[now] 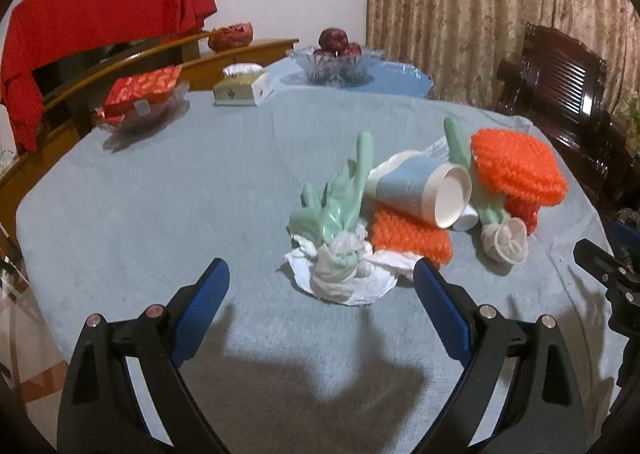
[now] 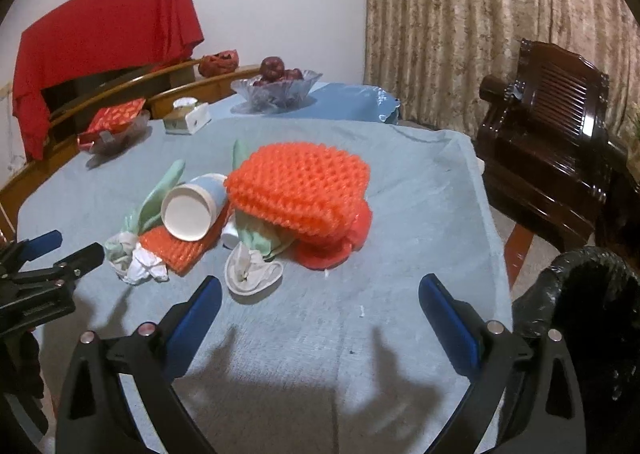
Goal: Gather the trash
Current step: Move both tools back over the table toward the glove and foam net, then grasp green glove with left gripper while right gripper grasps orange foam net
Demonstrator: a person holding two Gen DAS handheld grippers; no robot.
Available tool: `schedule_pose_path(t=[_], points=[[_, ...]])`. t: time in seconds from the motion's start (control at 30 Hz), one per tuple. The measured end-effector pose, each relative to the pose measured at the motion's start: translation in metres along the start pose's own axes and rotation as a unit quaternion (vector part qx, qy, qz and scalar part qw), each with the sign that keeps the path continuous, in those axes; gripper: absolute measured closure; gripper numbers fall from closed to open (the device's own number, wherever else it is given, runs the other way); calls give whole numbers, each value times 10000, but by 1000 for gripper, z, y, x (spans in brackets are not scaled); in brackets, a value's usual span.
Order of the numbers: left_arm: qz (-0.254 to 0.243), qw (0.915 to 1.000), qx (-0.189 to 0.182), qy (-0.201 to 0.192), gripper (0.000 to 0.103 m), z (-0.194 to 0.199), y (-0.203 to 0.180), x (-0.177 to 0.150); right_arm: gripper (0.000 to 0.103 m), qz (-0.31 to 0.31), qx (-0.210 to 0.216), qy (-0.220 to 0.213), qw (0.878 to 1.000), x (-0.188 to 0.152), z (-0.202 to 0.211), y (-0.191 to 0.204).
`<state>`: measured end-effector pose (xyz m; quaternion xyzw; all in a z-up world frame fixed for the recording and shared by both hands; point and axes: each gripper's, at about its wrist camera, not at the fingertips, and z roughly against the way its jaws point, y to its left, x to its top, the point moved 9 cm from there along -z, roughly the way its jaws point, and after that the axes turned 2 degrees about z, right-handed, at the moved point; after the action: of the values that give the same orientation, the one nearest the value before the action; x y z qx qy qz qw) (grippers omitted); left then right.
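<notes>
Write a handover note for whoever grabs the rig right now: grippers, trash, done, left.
Left gripper: open, empty, just short of the crumpled white tissue.
Right gripper: open, empty, facing the large orange knit piece.
Trash pile mid-table on the blue-grey cloth: tipped paper cup, two green rubber gloves, flat orange knit piece under the cup, a small white cup beside it.
Black-lined bin stands off the table's right edge.
Done: nothing visibly binned; the bin's inside is too dark to check.
Left: whole pile.
</notes>
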<state>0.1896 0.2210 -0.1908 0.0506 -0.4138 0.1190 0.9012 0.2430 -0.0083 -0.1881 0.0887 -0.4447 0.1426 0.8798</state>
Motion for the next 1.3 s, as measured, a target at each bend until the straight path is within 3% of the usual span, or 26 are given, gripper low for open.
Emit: schedule_pose_path(t=[0.47, 0.57, 0.63, 0.67, 0.73, 0.93, 1.2, 1.27, 1.3], points=[[77, 9986, -22, 515, 23, -46, -9, -12, 6, -204, 69, 322, 9992, -11, -28, -8], [100, 9972, -61, 736, 30, -55, -12, -18, 6, -191, 113, 372, 9991, -12, -31, -6], [72, 9965, -82, 829, 43, -59, -14, -22, 6, -185, 129, 372, 9991, -12, -32, -5], [82, 9962, -119, 864, 44, -60, -15, -24, 6, -184, 131, 373, 9991, -12, -32, -4], [128, 9964, -155, 827, 59, -59, -13, -23, 6, -179, 130, 391, 9990, -12, -33, -4], [251, 9963, -290, 771, 79, -52, -11, -25, 6, -98, 162, 364, 9992, -11, -32, 2], [307, 9958, -368, 779, 81, -34, -2, -30, 6, -52, 233, 362, 9991, -12, -32, 10], [289, 9957, -402, 787, 76, -31, -1, -32, 6, -50, 250, 366, 9990, -12, -31, 12], [297, 9955, -418, 797, 68, -31, 0, -32, 6, -48, 256, 366, 9990, -12, -31, 12]])
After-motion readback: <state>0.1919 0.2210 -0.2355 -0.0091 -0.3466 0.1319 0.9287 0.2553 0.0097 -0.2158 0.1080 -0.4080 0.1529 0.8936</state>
